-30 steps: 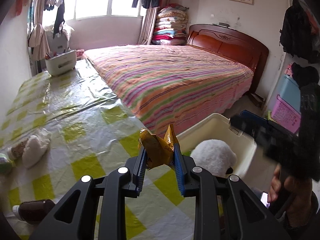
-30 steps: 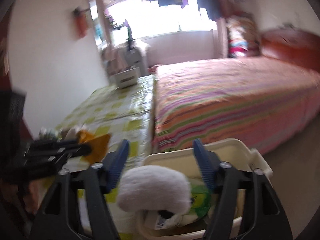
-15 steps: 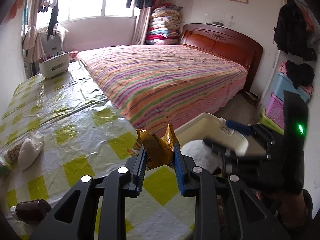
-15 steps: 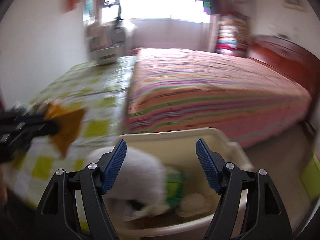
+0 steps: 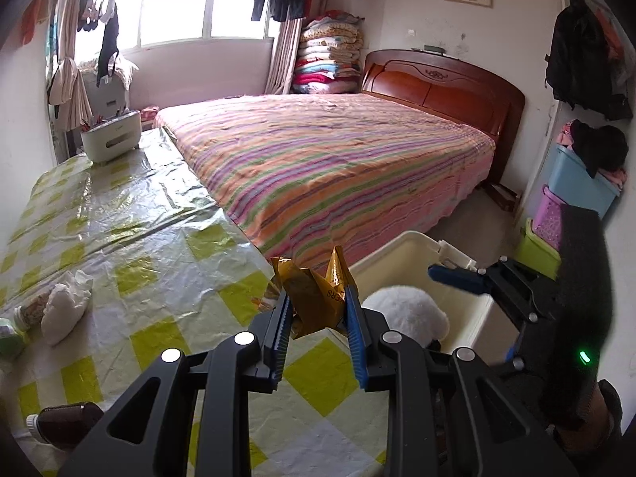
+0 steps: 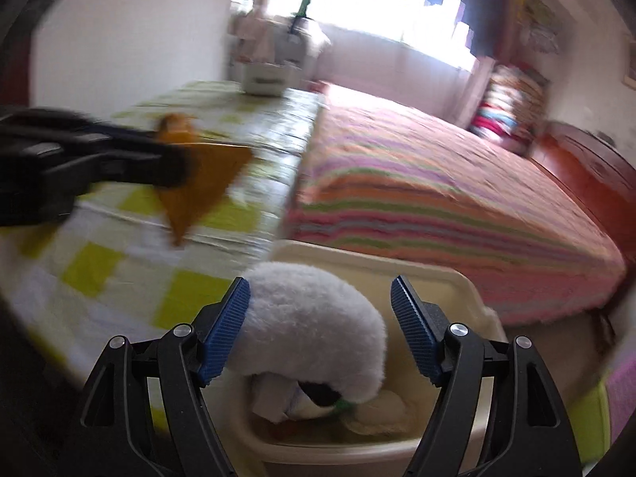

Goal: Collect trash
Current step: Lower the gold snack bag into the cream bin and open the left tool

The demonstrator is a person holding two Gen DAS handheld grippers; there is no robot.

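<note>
My left gripper is shut on a crumpled gold snack wrapper, held above the table's near right edge. The wrapper also shows in the right wrist view, blurred. A cream plastic bin stands beside the table, with a fluffy white item on top of other trash. My right gripper is open and empty, just above the bin and the white item. It also shows at the right of the left wrist view.
The table has a yellow-checked plastic cover. On it lie a white wad, a brown bottle and a white box at the far end. A striped bed runs along the table. Coloured bins stand at right.
The right gripper has swung back left over the bin, staying open. The left gripper holds the wrapper nearly still, with the view shifted slightly.
</note>
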